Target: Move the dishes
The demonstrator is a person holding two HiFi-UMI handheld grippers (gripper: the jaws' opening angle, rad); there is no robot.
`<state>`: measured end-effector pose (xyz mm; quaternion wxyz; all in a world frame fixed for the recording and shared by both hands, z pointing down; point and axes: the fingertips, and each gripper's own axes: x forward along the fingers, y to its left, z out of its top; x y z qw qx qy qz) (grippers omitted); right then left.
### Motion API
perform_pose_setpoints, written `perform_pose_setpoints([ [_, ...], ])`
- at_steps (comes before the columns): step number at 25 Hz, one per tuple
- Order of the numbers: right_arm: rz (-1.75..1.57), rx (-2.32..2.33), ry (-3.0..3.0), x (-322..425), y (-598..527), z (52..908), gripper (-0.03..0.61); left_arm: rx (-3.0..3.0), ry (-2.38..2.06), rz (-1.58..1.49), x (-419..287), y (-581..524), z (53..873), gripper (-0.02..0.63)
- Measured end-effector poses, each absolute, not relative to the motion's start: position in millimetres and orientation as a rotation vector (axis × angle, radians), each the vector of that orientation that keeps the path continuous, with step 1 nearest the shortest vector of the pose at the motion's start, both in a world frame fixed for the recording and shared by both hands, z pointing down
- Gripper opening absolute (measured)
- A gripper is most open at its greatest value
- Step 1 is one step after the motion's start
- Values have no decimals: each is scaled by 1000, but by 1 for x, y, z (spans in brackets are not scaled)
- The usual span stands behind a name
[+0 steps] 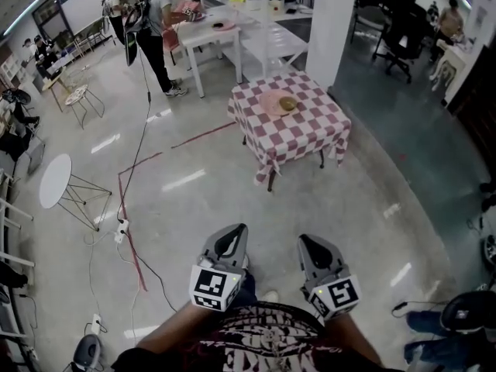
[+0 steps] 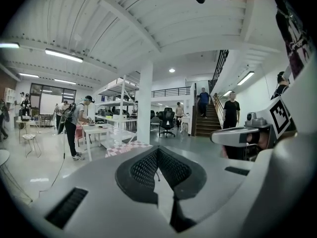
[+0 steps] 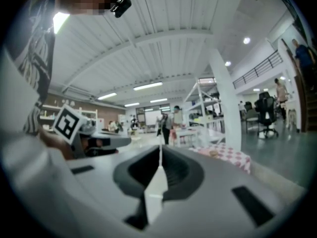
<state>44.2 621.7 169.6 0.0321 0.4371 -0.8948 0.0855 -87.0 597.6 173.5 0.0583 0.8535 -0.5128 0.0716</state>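
The left hand-held gripper (image 1: 232,237) and the right hand-held gripper (image 1: 311,246) were each pressed together on nothing, side by side low before the person. Well apart from them, a checkered worktop (image 1: 310,134) carried a pink plate (image 1: 271,103) holding a round brownish item (image 1: 287,103). Only the head view showed these clearly; the right gripper view blurred them.
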Motion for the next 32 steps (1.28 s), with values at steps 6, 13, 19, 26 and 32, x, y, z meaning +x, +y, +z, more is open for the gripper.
perform_pose_setpoints([
  [6,280,1342,-2718,25,586,174,35,2613,-1469,212,-88,552,177,28],
  [13,243,1402,-2707,8,536,160,35,2648,-1451,204,-100,493,170,28],
  [19,336,1418,-2638,-6,498,188,35,2576,-1460,251,-124,460,199,28],
  [26,356,1435,-2582,-7,457,193,35,2558,-1448,224,-130,420,199,28],
  [32,321,1477,-2536,-13,435,183,35,2614,-1374,192,-127,389,192,28],
])
